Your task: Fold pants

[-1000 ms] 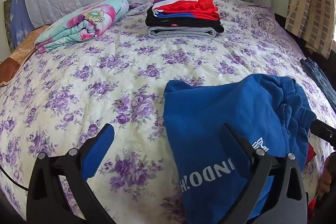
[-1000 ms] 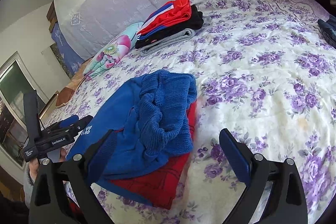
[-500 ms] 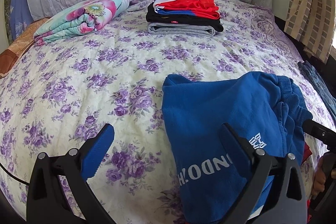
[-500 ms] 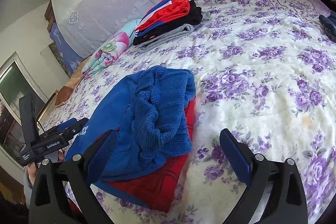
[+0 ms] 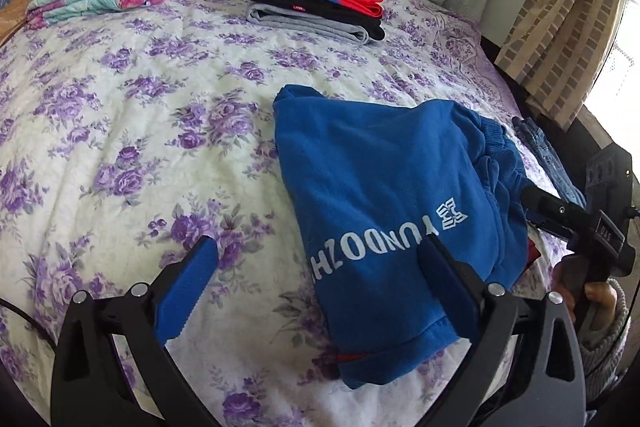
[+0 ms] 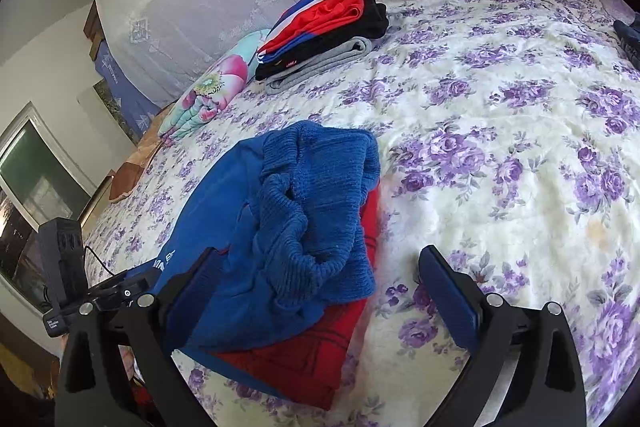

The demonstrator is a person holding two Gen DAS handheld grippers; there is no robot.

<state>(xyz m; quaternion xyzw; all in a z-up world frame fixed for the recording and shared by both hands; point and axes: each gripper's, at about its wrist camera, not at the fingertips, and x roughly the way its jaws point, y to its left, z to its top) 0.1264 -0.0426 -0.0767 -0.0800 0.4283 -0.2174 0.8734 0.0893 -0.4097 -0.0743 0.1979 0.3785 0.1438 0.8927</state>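
Here the folded blue pants (image 5: 384, 211) lie lengthwise, ribbed waistband (image 6: 320, 203) rightward.

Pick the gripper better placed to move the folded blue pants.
Probably left. The left gripper is open with the blue pants partly between its fingers; the right gripper, also open, faces the bunched waistband end.

blue pants (image 5: 384, 211) lettering partly behind finger; red garment (image 6: 320, 347) mostly covered

Blue pants (image 5: 384, 203) lie on a purple-flowered cream bedspread (image 5: 140, 131).
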